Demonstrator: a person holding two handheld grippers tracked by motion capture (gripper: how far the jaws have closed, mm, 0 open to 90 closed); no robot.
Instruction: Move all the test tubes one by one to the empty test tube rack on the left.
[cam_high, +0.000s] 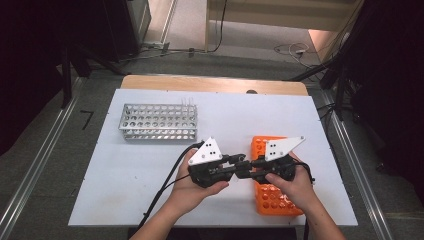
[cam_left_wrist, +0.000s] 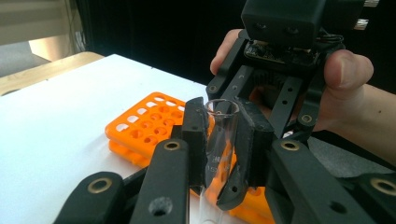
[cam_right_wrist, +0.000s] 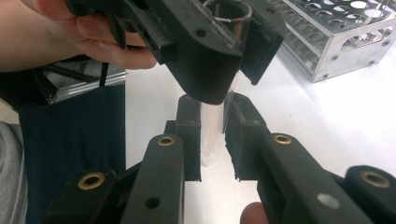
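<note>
While left gripper (cam_left_wrist: 219, 140) pinches glass tube (cam_left_wrist: 219, 135), right gripper (cam_right_wrist: 212, 135) brackets it, slightly spread.

The desk (cam_high: 150, 160) carries a white top sheet, with a strip of bare wood exposed along its far edge. A metal tube rack (cam_high: 158, 121) stands at far left, seemingly holding clear tubes at its right end. An orange rack (cam_high: 272, 192) lies flat at near right.
</note>
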